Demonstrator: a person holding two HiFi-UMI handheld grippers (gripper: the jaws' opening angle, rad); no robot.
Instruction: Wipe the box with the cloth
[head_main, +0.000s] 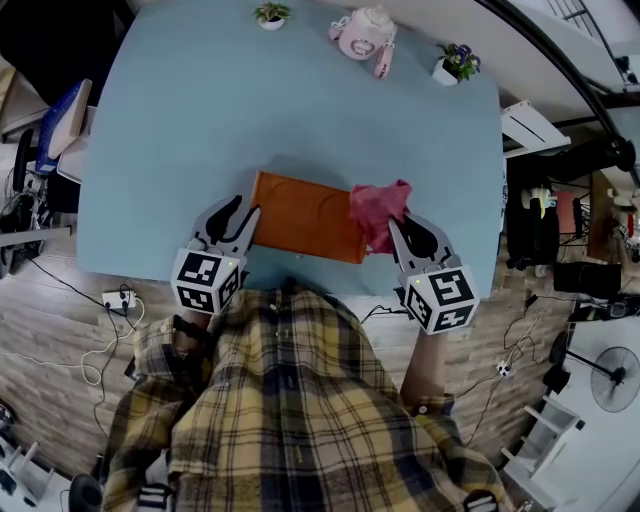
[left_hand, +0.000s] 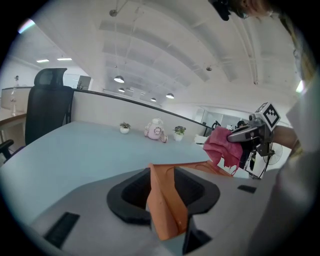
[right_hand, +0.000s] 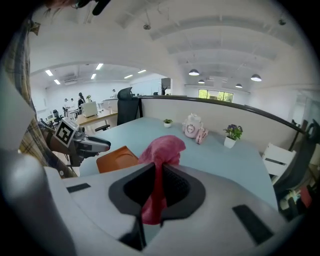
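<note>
Left hand-held gripper (left_hand: 165, 192) is clamped on the orange box (head_main: 305, 220): jaws stand fairly wide with one thin end wall of the box pinched between the pads, and the rest of the box runs out ahead of the jaws and off to their right. Right hand-held gripper (right_hand: 157, 187) has its jaws closed nearly together on the pink cloth (right_hand: 162, 147). A strip of cloth hangs down through the gap, and the bulk is bunched up just past the fingertips. The two grippers sit at opposite ends of the box, pointing roughly the same way, angled down. The cloth bunch is over the box end nearest the right gripper, at least touching its top edge in the head view. Can't tell if the box bottom rests on the light blue surface (head_main: 300, 110) or is lifted off it; it looks tilted in the left gripper view. The box sits at the near edge of the surface, right in front of the person's plaid shirt (head_main: 290, 400). Well ahead of both grippers, along the far edge, are two small potted plants (head_main: 271, 14) (head_main: 455, 62) with a pink pot-shaped ornament (head_main: 364, 35) between them. A black office chair (left_hand: 47, 107) is off to the left of the left gripper.
</note>
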